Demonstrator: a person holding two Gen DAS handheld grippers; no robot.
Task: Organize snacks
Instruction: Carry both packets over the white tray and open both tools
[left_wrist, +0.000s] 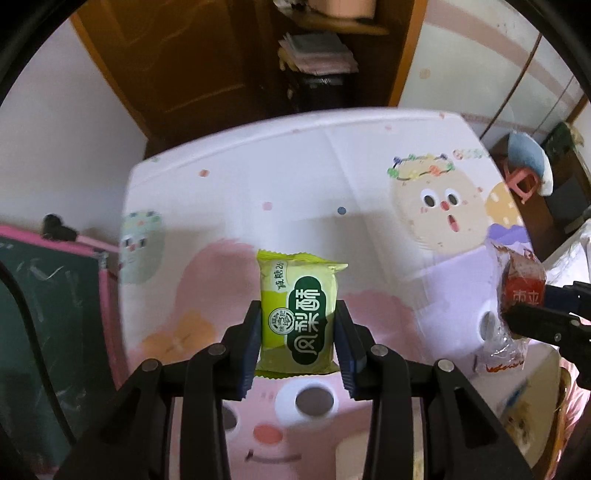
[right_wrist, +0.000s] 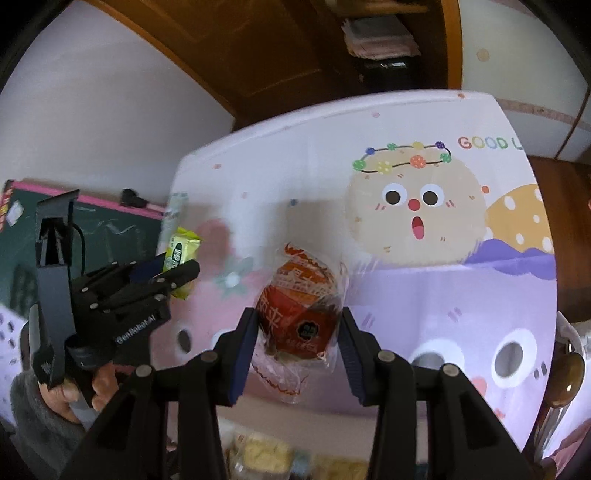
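The table (left_wrist: 332, 177) lies mostly bare, its far edge near a brown door (left_wrist: 192, 66). Above it, the left gripper (left_wrist: 298, 334) clamps a green snack (left_wrist: 298, 314) and the right gripper (right_wrist: 297, 339) clamps a red snack (right_wrist: 299, 314), well apart. A chalkboard (left_wrist: 44, 314) stands just left of the table.

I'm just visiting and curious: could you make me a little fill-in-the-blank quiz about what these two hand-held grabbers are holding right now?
1. The left gripper is clamped on a snack packet whose wrapper is mostly ____ in colour.
2. The right gripper holds a clear-wrapped snack that is mainly ____.
3. The printed tablecloth shows English letters beginning with the word ____.
4. The round cartoon face on the cloth has a ____ nose.

Missing words: green; red; GOOD; red
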